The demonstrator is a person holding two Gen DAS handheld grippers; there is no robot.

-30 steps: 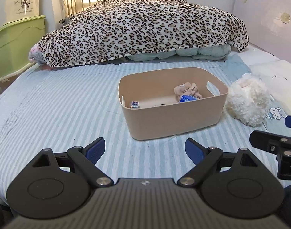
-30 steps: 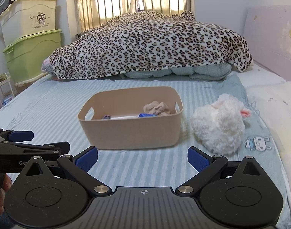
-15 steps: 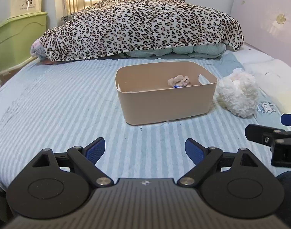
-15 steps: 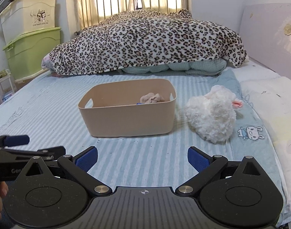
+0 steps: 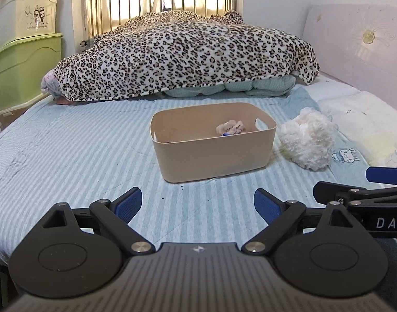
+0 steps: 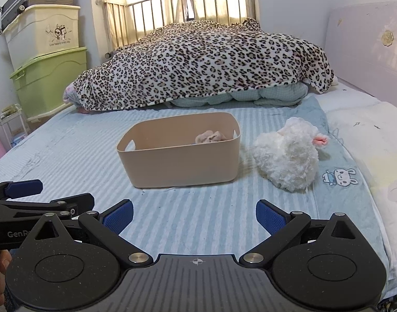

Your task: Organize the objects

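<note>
A beige plastic bin (image 5: 214, 156) stands on the striped bed (image 5: 68, 156), also in the right wrist view (image 6: 180, 161). Inside lie a crumpled pink cloth (image 5: 230, 127) (image 6: 210, 137) and a small blue item (image 5: 225, 134). A white plush toy (image 5: 306, 137) (image 6: 286, 153) lies on the bed just right of the bin. My left gripper (image 5: 197, 205) is open and empty, well short of the bin; it also shows at the left of the right wrist view (image 6: 50, 195). My right gripper (image 6: 195, 214) is open and empty, near the bed's front edge; it also shows in the left wrist view (image 5: 354, 182).
A leopard-print blanket (image 5: 185, 57) is heaped over bedding at the far side. A white pillow (image 6: 367, 130) and pink headboard (image 6: 367, 46) are on the right. Stacked green and cream storage boxes (image 6: 47, 59) with a suitcase on top stand left of the bed.
Both grippers have drawn back from the bin and tilted up; the bin and plush toy look smaller and farther. Both stay open and empty.
</note>
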